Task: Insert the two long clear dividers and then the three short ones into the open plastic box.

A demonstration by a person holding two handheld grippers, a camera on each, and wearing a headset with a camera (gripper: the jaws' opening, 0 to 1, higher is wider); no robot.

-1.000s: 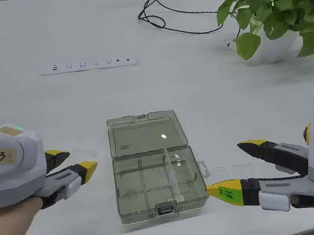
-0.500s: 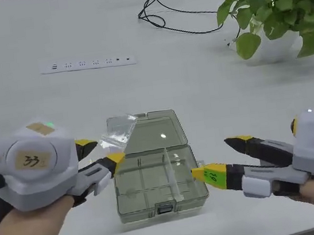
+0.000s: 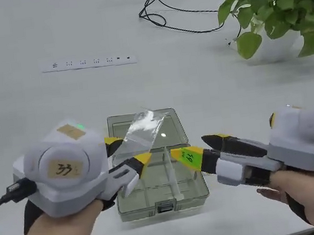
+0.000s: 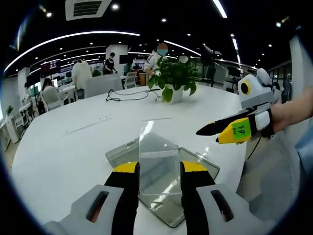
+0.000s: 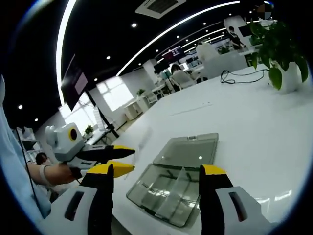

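The open grey-tinted plastic box [image 3: 156, 196] lies on the white table, lid [image 3: 172, 124] flat behind it. One clear divider [image 3: 170, 176] stands inside the box. My left gripper [image 3: 131, 148] is shut on a clear divider [image 3: 140, 125], held up above the box's left half. The left gripper view has that divider [image 4: 159, 159] pinched between the jaws of the left gripper [image 4: 159, 169], box [image 4: 208, 166] beneath. My right gripper [image 3: 192, 146] hovers open over the box's right side, facing the left one. In its own view the right gripper [image 5: 160, 171] spans the box [image 5: 171, 188].
A white power strip [image 3: 89, 62] lies further back on the table. A black cable [image 3: 173, 20] loops at the far edge. A potted plant [image 3: 281, 2] stands at the back right. Several people sit at desks behind the table in the gripper views.
My left gripper rose from the table on the left and came right over the box with a clear divider in it. My right gripper moved left and up toward it.
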